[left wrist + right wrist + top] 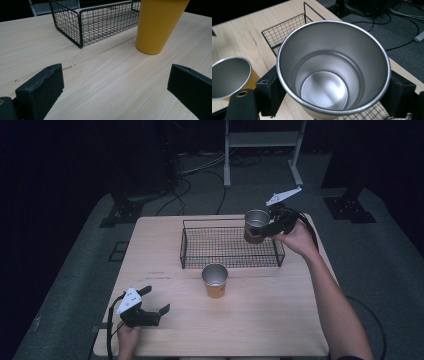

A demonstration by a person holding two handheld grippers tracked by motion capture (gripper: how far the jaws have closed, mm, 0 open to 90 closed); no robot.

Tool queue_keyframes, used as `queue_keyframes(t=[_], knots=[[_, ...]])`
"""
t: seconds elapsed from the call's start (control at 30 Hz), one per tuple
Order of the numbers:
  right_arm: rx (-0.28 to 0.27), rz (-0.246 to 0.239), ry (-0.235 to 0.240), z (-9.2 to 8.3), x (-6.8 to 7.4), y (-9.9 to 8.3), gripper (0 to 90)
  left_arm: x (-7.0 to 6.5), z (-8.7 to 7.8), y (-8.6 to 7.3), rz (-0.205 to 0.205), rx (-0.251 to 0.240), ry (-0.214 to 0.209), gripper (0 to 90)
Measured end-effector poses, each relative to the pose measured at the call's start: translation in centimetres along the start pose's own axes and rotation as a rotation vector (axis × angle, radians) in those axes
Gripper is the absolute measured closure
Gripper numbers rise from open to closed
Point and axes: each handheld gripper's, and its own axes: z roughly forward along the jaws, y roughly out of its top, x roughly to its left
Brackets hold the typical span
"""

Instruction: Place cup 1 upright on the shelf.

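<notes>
Held cup [332, 70] — brushed metal inside; basket [227, 247] — black wire; table [270, 320] — pale wood.

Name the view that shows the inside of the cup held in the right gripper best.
The right gripper view: it looks straight down into the held cup, showing its bare, shiny metal wall and bottom, with a black jaw on each side. The high view shows that cup small, above the wire basket's right end. The left gripper view adds nothing.
</notes>
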Motion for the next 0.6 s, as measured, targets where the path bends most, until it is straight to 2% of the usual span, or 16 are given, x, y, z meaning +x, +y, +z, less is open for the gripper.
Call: queue_keyframes(t=[0.3,0.6], knots=[[0.025,0.034,-0.009,1.7,-0.8,-0.1,17.8,0.0,0.0,0.0,-0.001,-0.001,-0.001,0.0],[0.030,0.028,-0.014,2.6,-1.1,0.9,17.8,0.0,0.0,0.0,0.001,-0.001,-0.002,0.0]])
